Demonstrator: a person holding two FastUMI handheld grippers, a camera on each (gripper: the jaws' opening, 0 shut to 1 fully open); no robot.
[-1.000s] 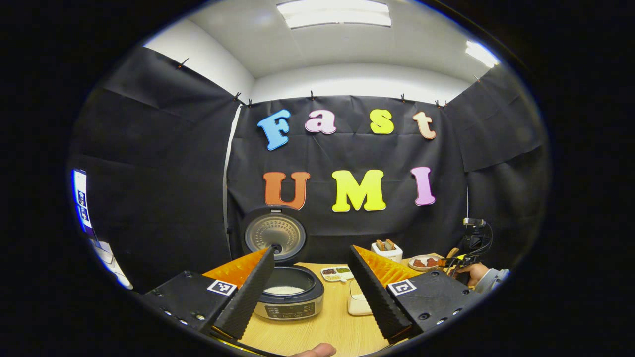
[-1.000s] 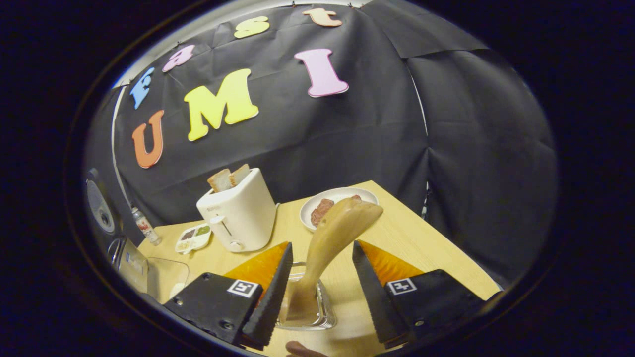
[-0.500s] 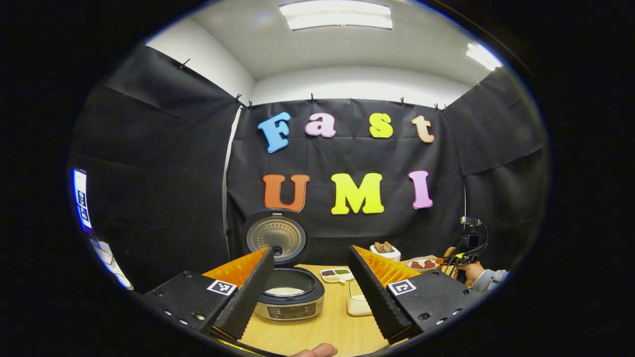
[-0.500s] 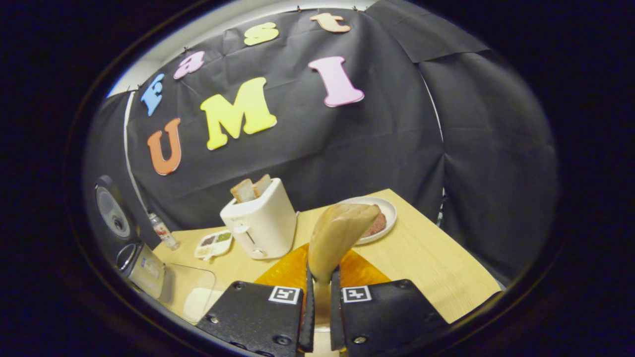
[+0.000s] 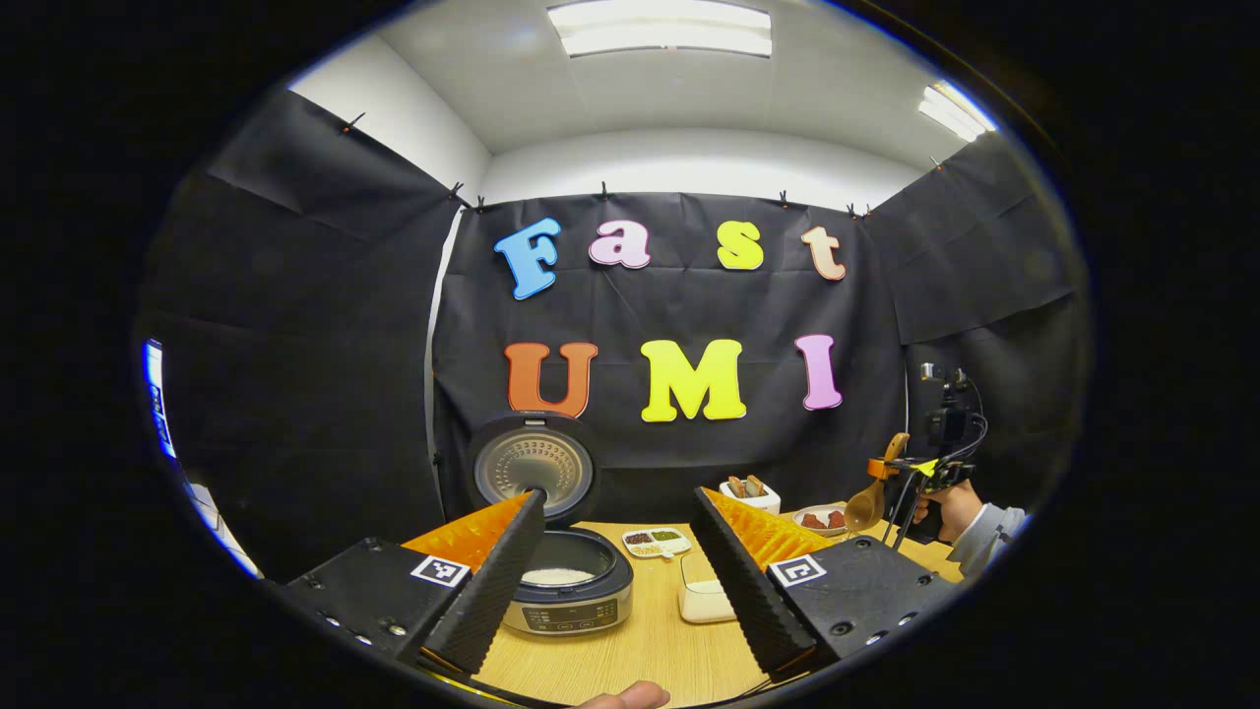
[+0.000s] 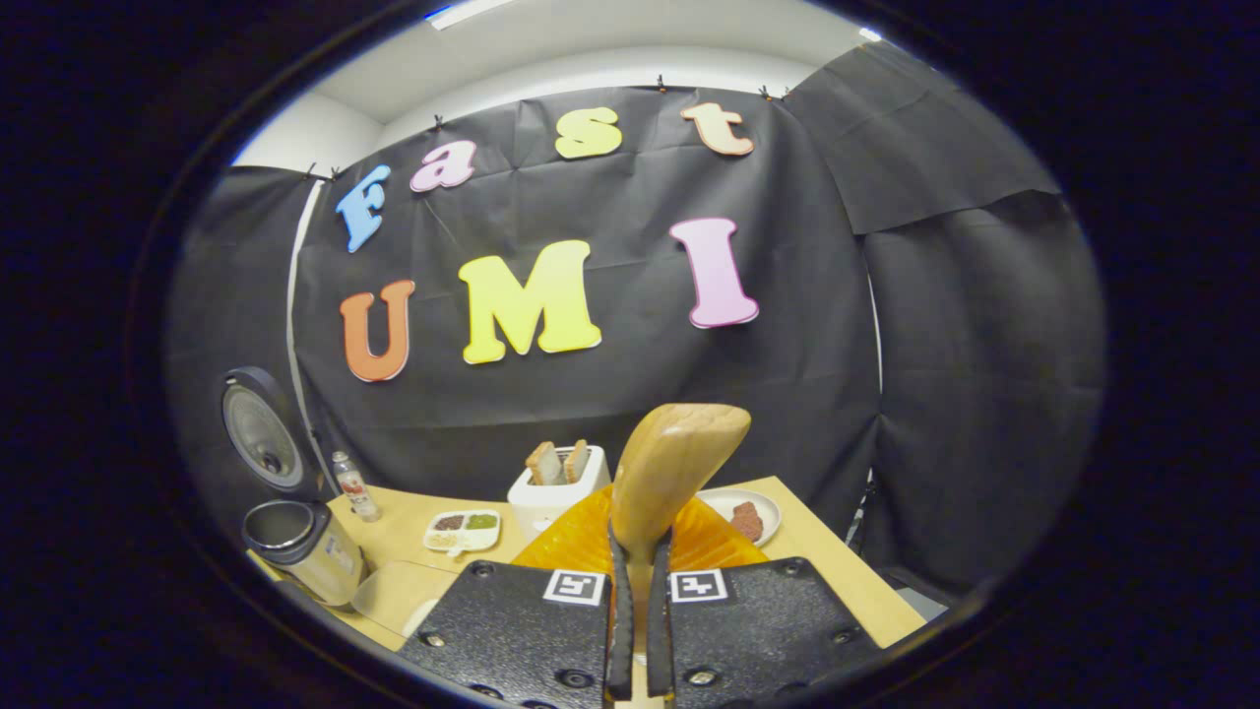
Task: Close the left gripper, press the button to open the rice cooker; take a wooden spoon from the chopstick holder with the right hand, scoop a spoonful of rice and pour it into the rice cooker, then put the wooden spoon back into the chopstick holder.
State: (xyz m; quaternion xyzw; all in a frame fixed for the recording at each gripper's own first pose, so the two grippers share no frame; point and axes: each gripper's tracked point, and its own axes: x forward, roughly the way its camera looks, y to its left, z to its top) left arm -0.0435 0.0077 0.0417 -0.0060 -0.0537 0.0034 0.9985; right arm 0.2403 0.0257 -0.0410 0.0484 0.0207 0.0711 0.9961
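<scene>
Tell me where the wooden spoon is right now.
In the right gripper view, the wooden spoon stands clamped in the right claw, its bowl raised in front of the toaster and plate.

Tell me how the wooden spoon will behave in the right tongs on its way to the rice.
The wooden spoon looks rigid, so it probably won't flex. The right tongs pinch only its narrow handle with the broad bowl far above, so it may pivot. The smooth wood might slip.
</scene>
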